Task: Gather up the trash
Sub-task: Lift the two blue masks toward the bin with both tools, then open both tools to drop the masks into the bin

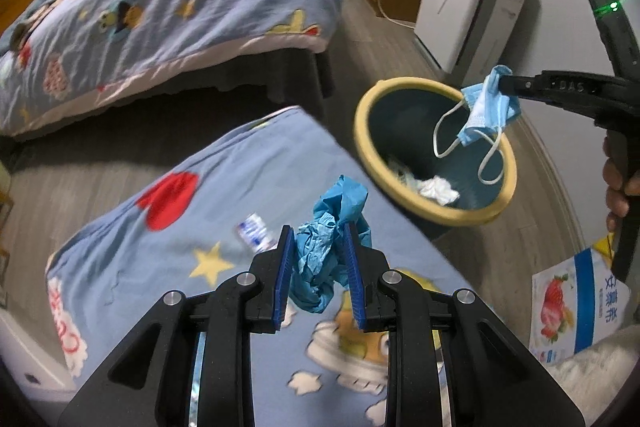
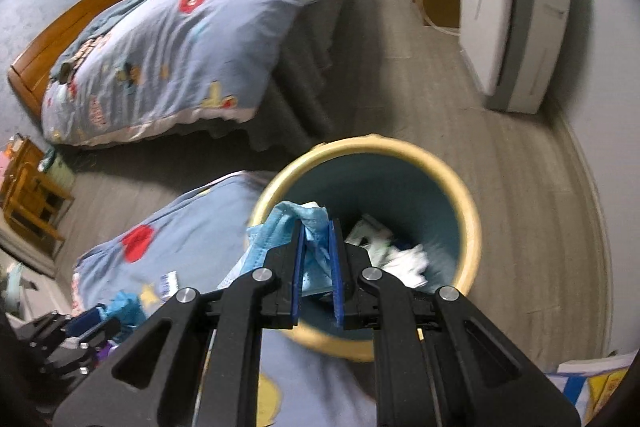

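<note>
Left gripper [image 1: 318, 269]: I hold a crumpled blue glove [image 1: 334, 245] between my blue pads. The pads press on it from both sides. Some of the glove sticks up past the fingertips, and some hangs down between the fingers.

Right gripper [image 2: 317, 259]: My fingers are almost shut on a blue face mask [image 2: 310, 227]. From the left camera I see the mask hang from the tips, with its white ear loops [image 1: 448, 135] dangling under them.

Trash bin [image 2: 468, 227]: It is round, with a yellow rim and a dark blue inside. It sits on the floor, right under my right fingertips. For my left fingers it is ahead and off to the right.

In the bin: I see white crumpled paper [image 1: 438, 189] at the bottom.

Blanket [image 1: 192, 227]: It is light blue with a red heart and a yellow star. It lies under my left fingers.

Small wrapper [image 1: 254, 229]: It lies on the blanket, just left of my left fingertips.

Picture bag [image 1: 576, 307]: It has a strawberry on it and lies far right of my left fingers.
</note>
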{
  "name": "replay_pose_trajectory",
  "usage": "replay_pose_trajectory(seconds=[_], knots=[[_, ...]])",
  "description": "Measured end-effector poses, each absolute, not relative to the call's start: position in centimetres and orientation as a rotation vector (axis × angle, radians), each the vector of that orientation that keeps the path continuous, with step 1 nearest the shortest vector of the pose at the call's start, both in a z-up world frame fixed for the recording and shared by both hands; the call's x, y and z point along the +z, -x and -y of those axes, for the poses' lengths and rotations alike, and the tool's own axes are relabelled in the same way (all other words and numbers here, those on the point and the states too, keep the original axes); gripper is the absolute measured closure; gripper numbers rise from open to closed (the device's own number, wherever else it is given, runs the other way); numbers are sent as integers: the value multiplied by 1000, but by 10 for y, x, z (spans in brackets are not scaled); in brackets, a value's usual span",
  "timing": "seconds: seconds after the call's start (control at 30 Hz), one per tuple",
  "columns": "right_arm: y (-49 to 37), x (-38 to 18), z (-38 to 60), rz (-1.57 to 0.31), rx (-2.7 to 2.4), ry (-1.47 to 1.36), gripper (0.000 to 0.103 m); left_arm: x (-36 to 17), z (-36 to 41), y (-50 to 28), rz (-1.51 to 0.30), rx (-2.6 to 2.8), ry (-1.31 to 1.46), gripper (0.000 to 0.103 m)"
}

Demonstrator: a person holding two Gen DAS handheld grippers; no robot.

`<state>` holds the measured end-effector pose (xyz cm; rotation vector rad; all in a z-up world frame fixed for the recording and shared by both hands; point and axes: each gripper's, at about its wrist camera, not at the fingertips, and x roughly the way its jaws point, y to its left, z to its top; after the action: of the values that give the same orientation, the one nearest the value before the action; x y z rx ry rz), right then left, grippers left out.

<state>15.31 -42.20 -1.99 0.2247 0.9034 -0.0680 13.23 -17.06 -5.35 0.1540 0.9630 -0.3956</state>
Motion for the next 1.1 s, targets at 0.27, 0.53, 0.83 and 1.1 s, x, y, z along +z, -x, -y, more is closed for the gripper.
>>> replay_pose_trajectory(seconds=[0.27,0.53,0.83,1.1], knots=[[-167,-44,450,-933,-128,-262,92,-51,219,-153,-944,-462,-198,77],[-173,-66,469,-963,-181,-295,92,-68,266,-169,-964,-525,-237,77],[-174,-85,486,-993,-211,-379,90,-88,300,-189,-966,-530,-270,74],[-177,-80,484,-972,-214,-374,63,-83,290,-192,-936,-511,-228,34]])
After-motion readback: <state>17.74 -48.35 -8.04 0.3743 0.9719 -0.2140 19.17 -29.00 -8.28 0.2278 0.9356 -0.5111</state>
